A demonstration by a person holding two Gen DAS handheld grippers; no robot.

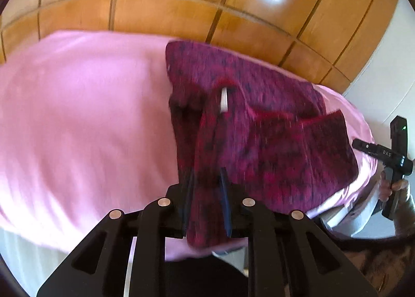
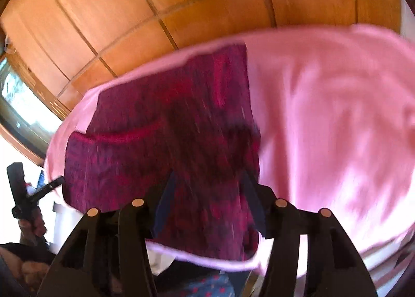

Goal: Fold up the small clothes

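Left wrist view shows a pink sheet [image 1: 77,115] spread at the left, then the left gripper [image 1: 206,180] clenched on a lifted fold of the maroon knit garment [image 1: 272,141], which lies toward the sheet's right side before wooden panels [image 1: 181,11]. Right wrist view: the right gripper [image 2: 210,193] stands spread, garment cloth between its fingers; whether they grip is unclear.

A pink sheet [image 1: 77,115] covers the bed; glossy wooden wardrobe panels [image 1: 181,6] rise beyond at twelve o'clock.
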